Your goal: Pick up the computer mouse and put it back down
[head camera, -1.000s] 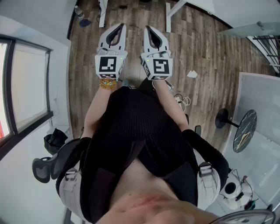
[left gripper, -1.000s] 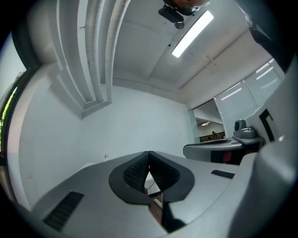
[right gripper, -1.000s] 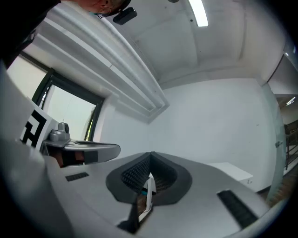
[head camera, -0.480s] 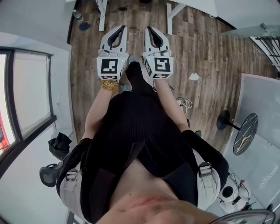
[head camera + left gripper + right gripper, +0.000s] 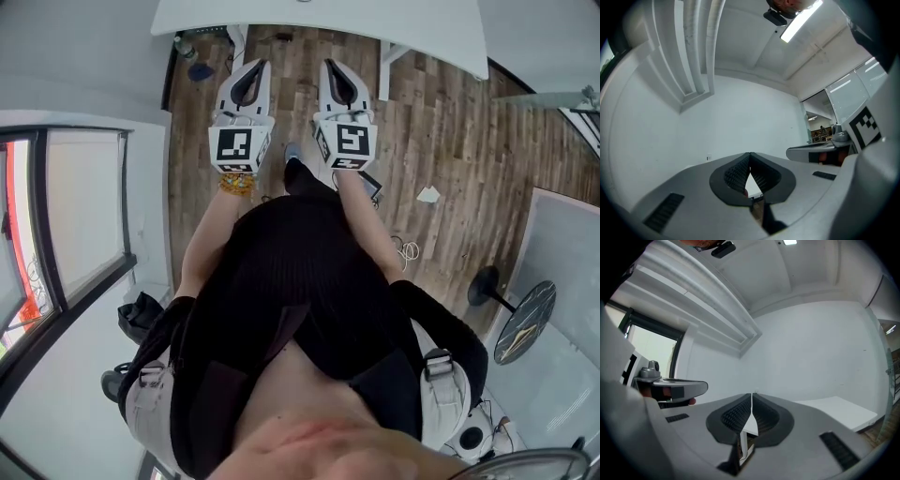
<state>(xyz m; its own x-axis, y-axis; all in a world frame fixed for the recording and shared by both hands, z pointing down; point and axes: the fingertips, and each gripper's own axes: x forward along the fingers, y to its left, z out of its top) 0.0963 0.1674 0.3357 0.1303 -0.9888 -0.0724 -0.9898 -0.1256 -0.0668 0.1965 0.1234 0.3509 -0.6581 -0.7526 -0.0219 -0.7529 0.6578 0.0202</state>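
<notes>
The computer mouse cannot be found in any view, so its place and look cannot be told. The bare strip of white tabletop (image 5: 319,23) at the top of the head view carries nothing that can be made out.

Just short of that tabletop's near edge, the left tongs (image 5: 256,64) and the right tongs (image 5: 329,64) are held side by side over the wooden floor (image 5: 450,122), both pointing toward the tabletop. In the left gripper view the left tongs (image 5: 750,153) are clenched, ribbed pads meeting at the tips with nothing between them. In the right gripper view the right tongs (image 5: 751,393) are likewise clenched and empty, with a corner of the tabletop (image 5: 839,409) to their right.

A beaded bracelet (image 5: 234,183) sits on the left wrist, just behind the left marker cube (image 5: 234,145).

On the floor lie a scrap of white paper (image 5: 428,195) and a loose white cable (image 5: 408,250), well apart from the tongs. A black bag (image 5: 141,314) slumps on the floor beside the window (image 5: 75,206); what it holds cannot be seen.
</notes>
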